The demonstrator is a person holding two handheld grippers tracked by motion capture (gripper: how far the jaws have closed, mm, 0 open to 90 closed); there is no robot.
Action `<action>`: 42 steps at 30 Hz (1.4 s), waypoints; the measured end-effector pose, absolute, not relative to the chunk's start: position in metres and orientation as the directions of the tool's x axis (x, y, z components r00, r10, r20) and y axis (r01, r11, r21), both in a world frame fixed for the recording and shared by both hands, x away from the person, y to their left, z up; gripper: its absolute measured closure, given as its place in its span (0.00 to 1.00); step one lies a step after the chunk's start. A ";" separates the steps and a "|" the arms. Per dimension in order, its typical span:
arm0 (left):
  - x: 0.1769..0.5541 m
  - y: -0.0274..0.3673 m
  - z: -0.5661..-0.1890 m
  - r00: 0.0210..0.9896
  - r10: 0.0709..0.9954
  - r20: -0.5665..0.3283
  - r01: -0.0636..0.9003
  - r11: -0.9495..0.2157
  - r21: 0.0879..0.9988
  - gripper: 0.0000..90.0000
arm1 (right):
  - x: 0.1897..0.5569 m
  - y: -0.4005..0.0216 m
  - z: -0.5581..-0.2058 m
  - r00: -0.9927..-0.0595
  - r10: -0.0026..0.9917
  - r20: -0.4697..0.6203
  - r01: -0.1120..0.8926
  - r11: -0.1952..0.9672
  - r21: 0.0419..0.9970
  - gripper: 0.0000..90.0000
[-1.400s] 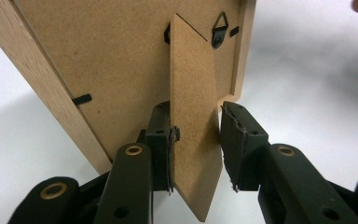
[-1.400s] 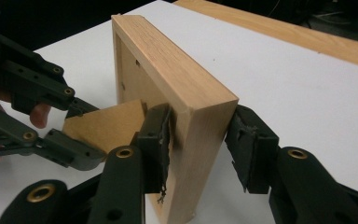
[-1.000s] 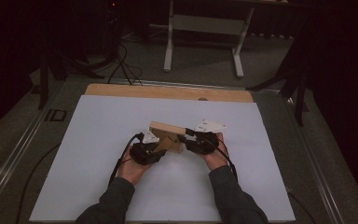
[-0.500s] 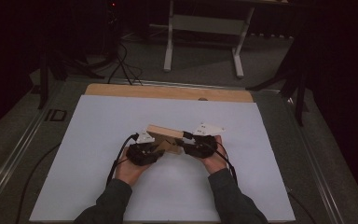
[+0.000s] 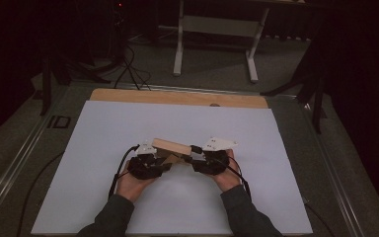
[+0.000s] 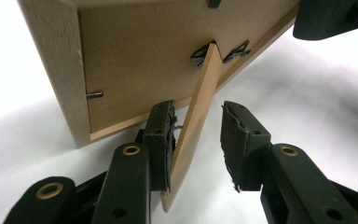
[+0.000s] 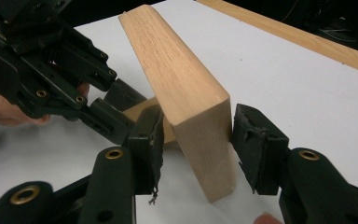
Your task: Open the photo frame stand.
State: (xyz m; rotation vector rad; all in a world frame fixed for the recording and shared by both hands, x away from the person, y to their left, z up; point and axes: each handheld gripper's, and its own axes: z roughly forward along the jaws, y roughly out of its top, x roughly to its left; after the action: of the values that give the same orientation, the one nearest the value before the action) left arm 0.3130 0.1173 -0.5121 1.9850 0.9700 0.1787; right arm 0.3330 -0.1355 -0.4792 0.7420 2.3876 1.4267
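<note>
White surface, dark room; pale wooden frame at centre (hinged stand in left gripper view). Both jaws just opening, straddling, not clamping.

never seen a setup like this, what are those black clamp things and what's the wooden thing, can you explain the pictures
A person sits at a table with a white top and holds a hand-worked gripper in each hand. The high view looks down from above: left gripper, right gripper. The other two pictures come from small cameras riding on each gripper, looking along its two black fingers.

Between the grippers is a wooden picture frame, seen from the back, tilted on the table.

In the left gripper view, the frame's thin fold-out stand sits between the fingers; one finger lies against it, the other stands clear.

In the right gripper view, the fingers straddle a corner of the frame's edge; they have just been opening, and a small gap shows at one finger.
</note>
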 end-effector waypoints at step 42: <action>0.291 0.124 -0.505 0.688 0.717 -0.109 0.485 -0.343 0.805 0.66 | 0.309 -0.133 -0.471 -0.858 0.513 0.006 0.239 0.388 0.890 0.47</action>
State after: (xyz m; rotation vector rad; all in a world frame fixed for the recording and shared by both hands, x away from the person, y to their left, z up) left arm 0.2908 0.1237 -0.5050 2.0118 0.9244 0.3315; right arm 0.3088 -0.1332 -0.4714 0.6623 2.3797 1.4581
